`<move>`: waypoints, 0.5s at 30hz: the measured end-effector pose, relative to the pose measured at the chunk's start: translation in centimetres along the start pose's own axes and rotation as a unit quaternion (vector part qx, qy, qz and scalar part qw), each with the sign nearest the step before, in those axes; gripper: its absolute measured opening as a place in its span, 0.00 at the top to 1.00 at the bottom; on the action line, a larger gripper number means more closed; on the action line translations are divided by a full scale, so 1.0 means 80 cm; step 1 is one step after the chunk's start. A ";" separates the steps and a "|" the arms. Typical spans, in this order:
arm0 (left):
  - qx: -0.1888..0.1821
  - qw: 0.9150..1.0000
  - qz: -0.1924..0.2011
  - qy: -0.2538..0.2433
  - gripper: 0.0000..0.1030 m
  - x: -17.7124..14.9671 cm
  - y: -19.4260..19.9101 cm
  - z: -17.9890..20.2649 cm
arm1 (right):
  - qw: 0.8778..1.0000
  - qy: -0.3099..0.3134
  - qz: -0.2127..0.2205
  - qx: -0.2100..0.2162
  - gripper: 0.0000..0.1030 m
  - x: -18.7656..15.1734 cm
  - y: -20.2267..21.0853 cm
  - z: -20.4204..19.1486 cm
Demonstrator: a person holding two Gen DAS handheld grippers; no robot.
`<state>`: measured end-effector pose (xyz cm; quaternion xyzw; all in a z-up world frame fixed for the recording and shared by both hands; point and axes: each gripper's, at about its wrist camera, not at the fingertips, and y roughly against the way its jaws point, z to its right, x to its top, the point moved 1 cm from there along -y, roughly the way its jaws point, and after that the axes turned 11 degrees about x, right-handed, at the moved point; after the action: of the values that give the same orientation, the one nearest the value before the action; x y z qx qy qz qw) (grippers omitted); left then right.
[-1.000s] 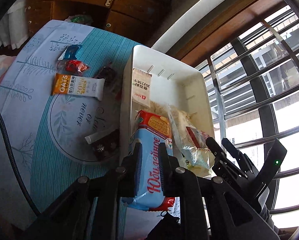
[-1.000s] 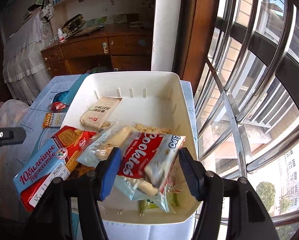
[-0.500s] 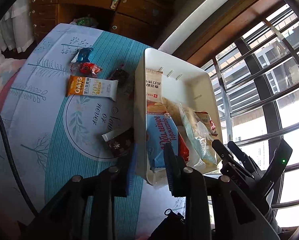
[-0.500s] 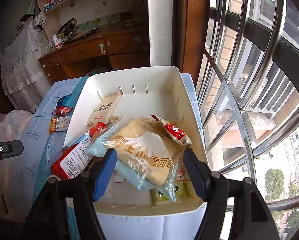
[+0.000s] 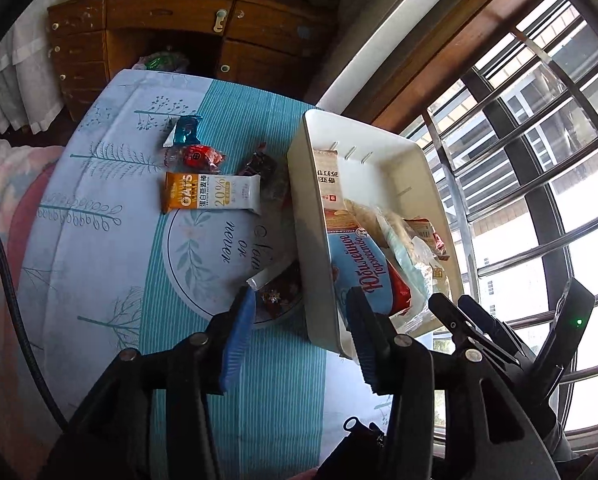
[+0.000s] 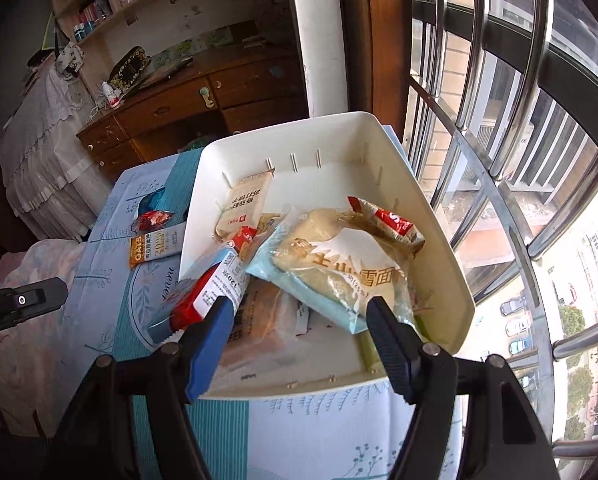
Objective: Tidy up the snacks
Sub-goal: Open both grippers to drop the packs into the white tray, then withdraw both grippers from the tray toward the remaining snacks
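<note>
A white bin [image 5: 315, 216] [image 6: 439, 232] stands on the table by the window and holds several snack packs. A blue-and-red biscuit pack [image 5: 359, 264] [image 6: 211, 288] leans on its near left wall. A pale blue noodle bag [image 6: 331, 264] lies in the middle with a small red-and-white packet [image 6: 387, 220] on it. A beige packet [image 6: 245, 204] lies at the far wall. My left gripper [image 5: 301, 336] is open and empty above the bin's near left corner. My right gripper [image 6: 301, 336] is open and empty above the bin's near edge.
On the tablecloth [image 5: 111, 248] left of the bin lie an orange-and-white oats bar [image 5: 211, 198], a red candy [image 5: 197, 156], a blue candy [image 5: 185, 130], dark wrapped sweets [image 5: 261, 164] and another dark packet [image 5: 277, 290]. A wooden desk [image 5: 187, 24] stands behind. Window bars [image 6: 499, 120] are right.
Both grippers let go of their packs into the bin, opened and pulled back. The biscuit pack now leans on the bin's left wall; the red-and-white packet lies on the noodle bag.
</note>
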<state>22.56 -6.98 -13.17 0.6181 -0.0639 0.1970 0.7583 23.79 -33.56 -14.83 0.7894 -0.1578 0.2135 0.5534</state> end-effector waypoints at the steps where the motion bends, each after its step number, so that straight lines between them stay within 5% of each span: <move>1: -0.001 1.000 0.001 -0.007 0.50 0.001 0.003 -0.005 | 1.000 -0.004 -0.001 -0.002 0.33 -0.002 0.001 -0.004; 15: -0.010 0.995 0.004 -0.104 0.35 0.017 0.035 -0.075 | 0.993 -0.112 0.023 -0.038 0.33 -0.033 0.009 -0.071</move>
<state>21.87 -0.48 -11.51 0.6271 -0.1464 0.1341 0.7533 20.23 -28.45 -13.91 0.7832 -0.2442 0.1305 0.5567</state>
